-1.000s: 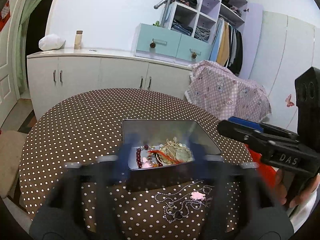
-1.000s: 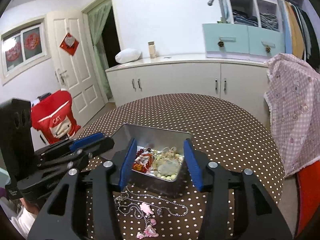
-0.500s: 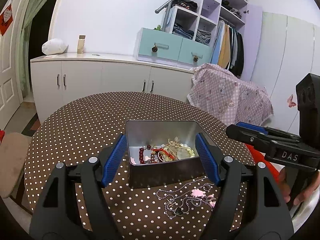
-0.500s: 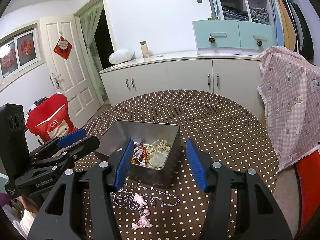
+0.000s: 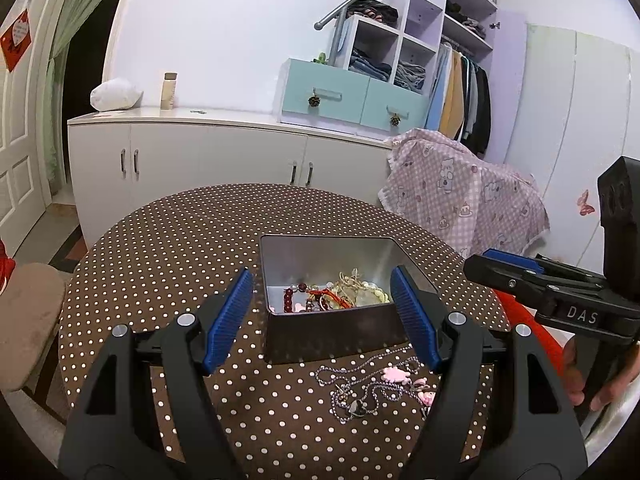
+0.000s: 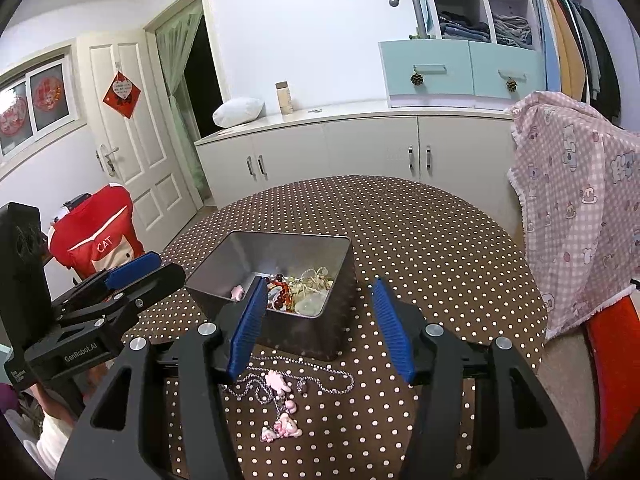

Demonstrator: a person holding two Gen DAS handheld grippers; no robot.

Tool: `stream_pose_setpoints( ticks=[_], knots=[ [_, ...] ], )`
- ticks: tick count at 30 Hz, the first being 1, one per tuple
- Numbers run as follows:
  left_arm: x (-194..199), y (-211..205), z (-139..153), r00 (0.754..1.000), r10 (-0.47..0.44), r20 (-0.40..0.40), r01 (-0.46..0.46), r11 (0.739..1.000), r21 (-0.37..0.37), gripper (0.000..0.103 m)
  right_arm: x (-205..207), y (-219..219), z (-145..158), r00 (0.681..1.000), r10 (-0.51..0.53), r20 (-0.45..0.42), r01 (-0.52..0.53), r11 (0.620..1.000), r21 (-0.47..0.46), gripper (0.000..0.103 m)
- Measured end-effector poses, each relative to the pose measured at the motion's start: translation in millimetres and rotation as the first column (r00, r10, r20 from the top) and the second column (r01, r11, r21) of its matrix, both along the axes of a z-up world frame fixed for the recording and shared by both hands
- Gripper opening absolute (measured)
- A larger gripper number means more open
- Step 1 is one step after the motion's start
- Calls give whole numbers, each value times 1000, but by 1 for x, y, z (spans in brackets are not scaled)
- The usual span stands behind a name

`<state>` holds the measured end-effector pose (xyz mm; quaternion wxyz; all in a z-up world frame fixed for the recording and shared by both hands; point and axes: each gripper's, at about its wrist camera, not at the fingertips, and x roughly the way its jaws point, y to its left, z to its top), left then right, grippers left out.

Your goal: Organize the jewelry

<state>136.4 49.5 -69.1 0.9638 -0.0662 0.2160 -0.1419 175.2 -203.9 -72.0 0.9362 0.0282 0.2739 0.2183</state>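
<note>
An open metal tin (image 5: 332, 336) stands on the round brown polka-dot table (image 5: 160, 248). Beads and chains, a jewelry pile (image 5: 344, 294), fill its near right corner. On the cloth in front of the tin lies a silver chain necklace (image 5: 372, 388) with pink charms. My left gripper (image 5: 321, 280) hovers open just before the tin, touching nothing. The right gripper (image 5: 500, 264) comes in from the right. In the right wrist view, my right gripper (image 6: 320, 284) is open above the necklace (image 6: 280, 384), its left pad in front of the tin (image 6: 304, 336). The left gripper (image 6: 136, 270) is at the left.
A white cabinet (image 5: 200, 152) runs along the far wall behind the table. A chair draped in pink checked cloth (image 5: 460, 196) stands at the right edge. A red "CAT" bag (image 6: 96, 240) is at the left, near a padded stool (image 5: 28, 320). A hand (image 5: 600, 384) holds the right gripper.
The left wrist view was blurred a second ago and is sharp now. In the right wrist view the tin has drifted a little to the left. No jewelry has moved.
</note>
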Motion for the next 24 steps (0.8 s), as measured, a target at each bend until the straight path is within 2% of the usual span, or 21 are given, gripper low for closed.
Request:
stream_pose_setpoints(
  ticks=[10, 24],
  knots=[
    [-18, 6, -3, 1000, 18, 0, -18, 1000, 14, 71, -17, -1, -9, 1000, 4, -11, -4, 1000, -29, 53],
    [-44, 14, -22, 998, 39, -47, -37, 999, 39, 71, -45, 5, -43, 996, 22, -86, -27, 998, -63, 54]
  ],
)
